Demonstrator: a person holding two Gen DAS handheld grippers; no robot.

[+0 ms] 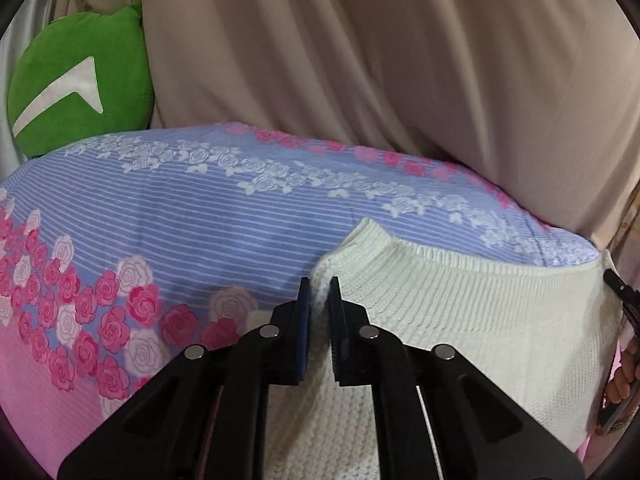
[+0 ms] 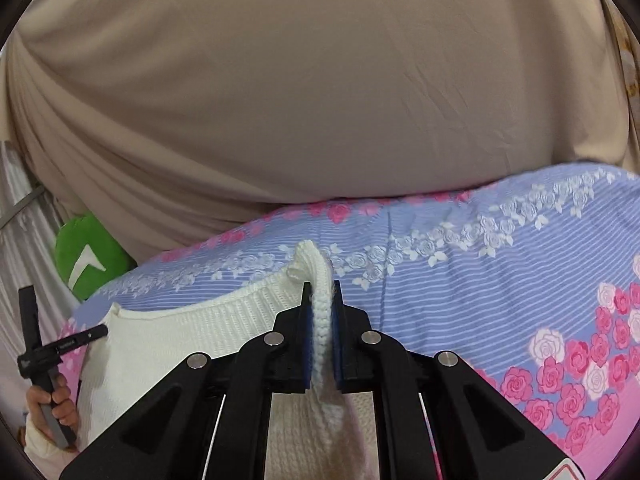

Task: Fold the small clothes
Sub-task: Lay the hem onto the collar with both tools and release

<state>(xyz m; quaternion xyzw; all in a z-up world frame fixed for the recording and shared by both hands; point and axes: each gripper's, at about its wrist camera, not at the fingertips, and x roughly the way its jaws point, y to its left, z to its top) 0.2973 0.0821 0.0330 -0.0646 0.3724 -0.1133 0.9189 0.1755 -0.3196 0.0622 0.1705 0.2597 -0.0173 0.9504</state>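
Both yours clamped: left hand-held gripper (image 1: 320, 308) and right hand-held gripper (image 2: 322, 312) pinch the white knit sweater (image 1: 460, 320) at its ribbed hem corners. Soft, stretchy, light knit; it'll likely sag, so keep it taut.

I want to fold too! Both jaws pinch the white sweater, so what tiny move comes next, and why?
Probably carry the ribbed edge across together: the left gripper and right gripper each clamp a corner of the sweater above the bedsheet.

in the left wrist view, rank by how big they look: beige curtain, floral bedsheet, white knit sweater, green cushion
1. beige curtain
2. floral bedsheet, close behind it
3. white knit sweater, enlarged by nearness
4. green cushion
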